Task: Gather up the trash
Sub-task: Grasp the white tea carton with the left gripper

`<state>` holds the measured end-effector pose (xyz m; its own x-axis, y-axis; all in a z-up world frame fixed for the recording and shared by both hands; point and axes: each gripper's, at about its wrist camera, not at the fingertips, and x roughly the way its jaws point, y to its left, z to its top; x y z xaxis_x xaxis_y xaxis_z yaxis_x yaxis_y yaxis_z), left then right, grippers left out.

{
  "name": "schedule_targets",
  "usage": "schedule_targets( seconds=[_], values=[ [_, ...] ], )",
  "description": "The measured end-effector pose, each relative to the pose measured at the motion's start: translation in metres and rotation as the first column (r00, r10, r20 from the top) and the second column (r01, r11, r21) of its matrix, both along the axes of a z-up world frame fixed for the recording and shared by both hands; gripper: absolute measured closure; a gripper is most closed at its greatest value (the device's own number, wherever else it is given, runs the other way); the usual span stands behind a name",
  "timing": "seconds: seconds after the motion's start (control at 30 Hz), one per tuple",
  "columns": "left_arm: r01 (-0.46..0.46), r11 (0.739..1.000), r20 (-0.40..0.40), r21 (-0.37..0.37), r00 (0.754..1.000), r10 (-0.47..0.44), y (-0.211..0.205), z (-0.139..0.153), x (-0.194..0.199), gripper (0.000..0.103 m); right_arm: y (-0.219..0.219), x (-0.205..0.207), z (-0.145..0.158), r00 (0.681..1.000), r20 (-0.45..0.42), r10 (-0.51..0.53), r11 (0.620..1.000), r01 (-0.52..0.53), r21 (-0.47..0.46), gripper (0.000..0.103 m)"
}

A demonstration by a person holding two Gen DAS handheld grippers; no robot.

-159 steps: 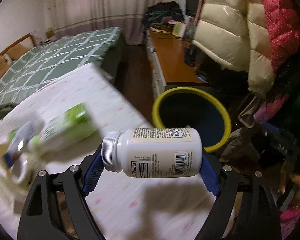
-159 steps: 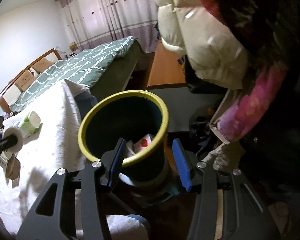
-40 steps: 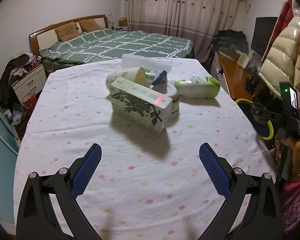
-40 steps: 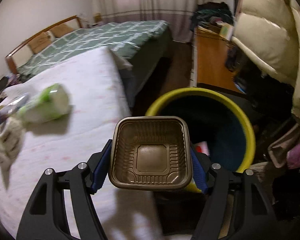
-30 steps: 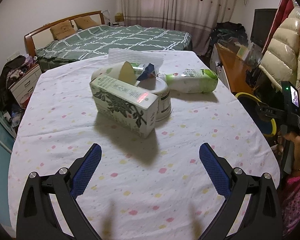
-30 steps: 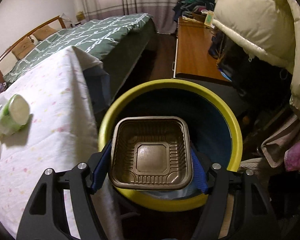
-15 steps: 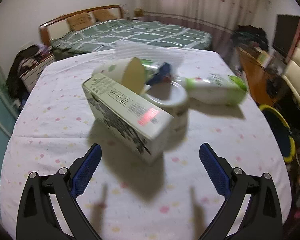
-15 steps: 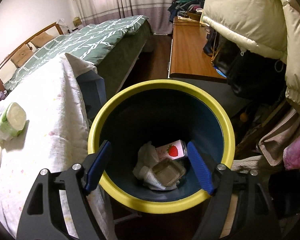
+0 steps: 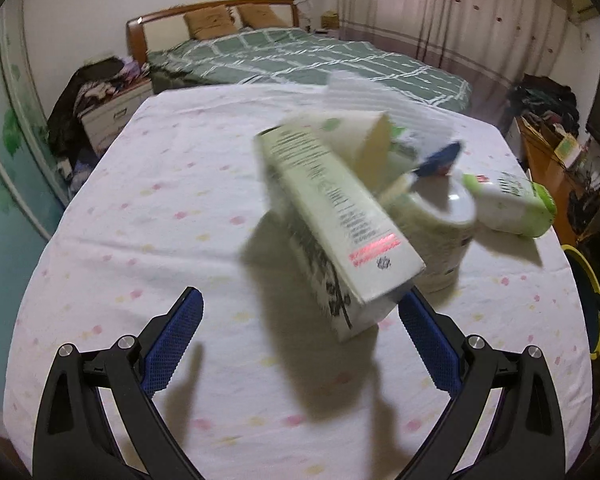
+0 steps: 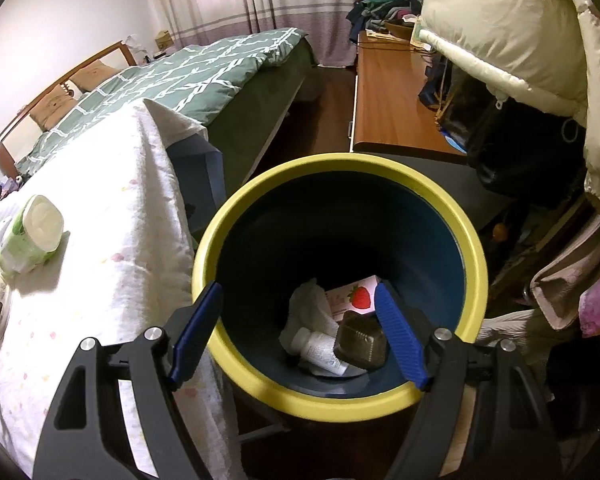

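My right gripper (image 10: 298, 330) gapes empty over the bin (image 10: 474, 248), tray (image 10: 360, 342) at its bottom. My left gripper (image 9: 300, 326) spread wide, carton (image 9: 336, 220) at 12 o'clock.

light: dim indoor, probably overhead | shadows: hard on tablecloth (image 9: 140, 208) | blur: carton (image 9: 332, 224) smeared | edges: fisheye-bent, dark corners

Table (image 9: 148, 216): is wearing a white dotted cloth.
On it: a carton (image 9: 336, 228), a tub (image 9: 440, 232) and a green bottle (image 9: 508, 204) are lying close together.
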<state>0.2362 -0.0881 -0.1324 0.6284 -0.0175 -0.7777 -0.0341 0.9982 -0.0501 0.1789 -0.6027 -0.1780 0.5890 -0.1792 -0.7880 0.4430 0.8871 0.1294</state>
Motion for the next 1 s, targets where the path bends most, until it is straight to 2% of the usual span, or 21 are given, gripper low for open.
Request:
schedule_targets(
  seconds=[0.23, 0.33, 0.47, 0.53, 0.63, 0.77, 0.83, 1.0],
  values=[
    [-0.111, 0.994, -0.018, -0.022, 0.994, 0.11, 0.066, 0.0, -0.024, 0.006, 0.015, 0.006, 0.002, 1.0, 0.001, 0.031, 1.0, -0.031, -0.004, 0.029],
    [-0.112, 0.994, 0.0, -0.016, 0.994, 0.112, 0.08, 0.008, -0.031, 0.006, 0.021, 0.008, 0.007, 0.999, 0.006, 0.04, 0.999, -0.04, -0.012, 0.029],
    [0.022, 1.0, 0.032, 0.003, 0.999, -0.022, 0.069, 0.026, -0.031, 0.006, 0.024, 0.009, 0.011, 0.999, 0.01, 0.044, 0.999, -0.044, -0.017, 0.029],
    [0.088, 0.995, 0.037, 0.05, 0.995, -0.09, 0.056, 0.033, -0.026, 0.006, 0.025, 0.009, 0.012, 0.999, 0.011, 0.047, 0.999, -0.047, -0.018, 0.029],
    [0.202, 0.971, 0.048, 0.126, 0.977, -0.21, 0.033, 0.04, -0.014, 0.006, 0.026, 0.008, 0.01, 0.999, 0.011, 0.051, 0.999, -0.051, -0.015, 0.029],
    [0.27, 0.948, 0.016, 0.166, 0.961, -0.277, 0.012, 0.035, 0.006, 0.008, 0.024, 0.007, 0.01, 0.998, 0.011, 0.054, 0.999, -0.054, -0.009, 0.029],
    [0.28, 0.946, -0.007, 0.163, 0.959, -0.282, 0.008, 0.029, 0.016, 0.02, 0.024, 0.006, 0.01, 0.998, 0.01, 0.056, 0.998, -0.055, -0.011, 0.029],
    [0.272, 0.954, -0.047, 0.126, 0.962, -0.268, 0.013, 0.02, 0.041, 0.036, 0.023, 0.006, 0.009, 0.998, 0.008, 0.057, 0.998, -0.057, -0.009, 0.029]
  ],
)
